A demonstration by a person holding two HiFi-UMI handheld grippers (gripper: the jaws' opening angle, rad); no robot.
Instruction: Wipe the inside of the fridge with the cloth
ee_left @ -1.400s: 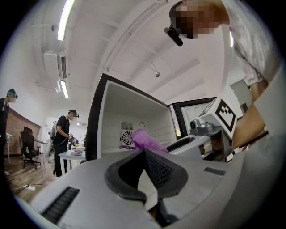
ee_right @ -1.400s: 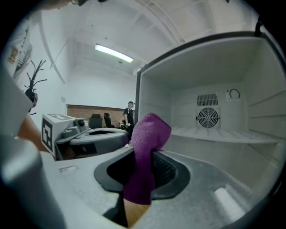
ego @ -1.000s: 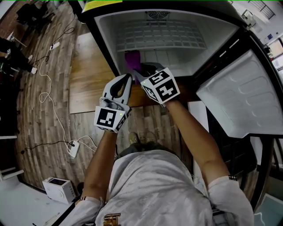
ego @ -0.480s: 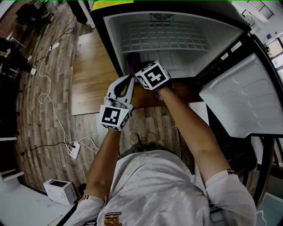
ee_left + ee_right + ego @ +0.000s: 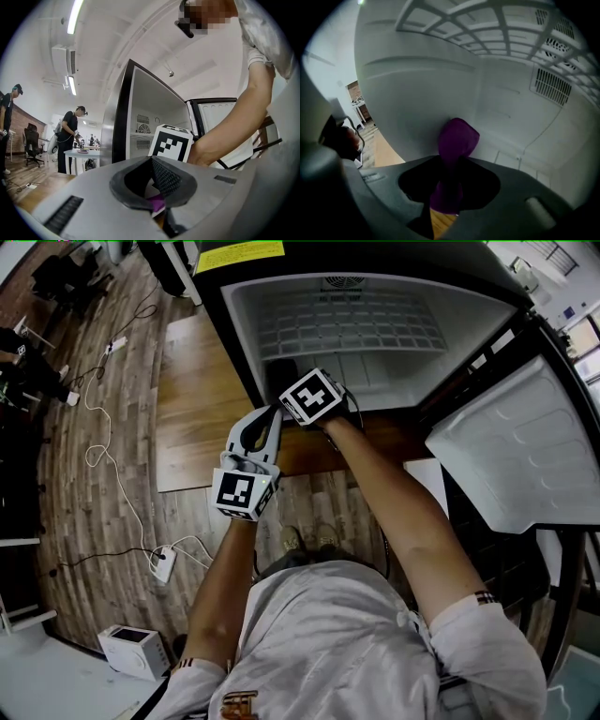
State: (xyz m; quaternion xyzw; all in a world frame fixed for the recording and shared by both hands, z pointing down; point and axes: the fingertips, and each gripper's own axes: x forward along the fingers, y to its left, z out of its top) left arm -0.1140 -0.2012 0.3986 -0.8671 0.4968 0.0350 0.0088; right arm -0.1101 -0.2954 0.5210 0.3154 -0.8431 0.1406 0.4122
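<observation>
Right gripper is pinching the purple cloth. The cloth's long axis runs straight out along the jaws, and its bunched tip sits just ahead, at or almost on the fridge inner left wall; contact can't be confirmed. In the head view this gripper is inside the cavity at upper centre, below the wire shelf, so it is the nearer arm. Any wipe stroke likely runs along that wall, toward the back vents. Left gripper is outside by the fridge's front edge, jaws pressed together on nothing, just left of the right one. Open door is at right, well apart. Nothing blocks the wall.
</observation>
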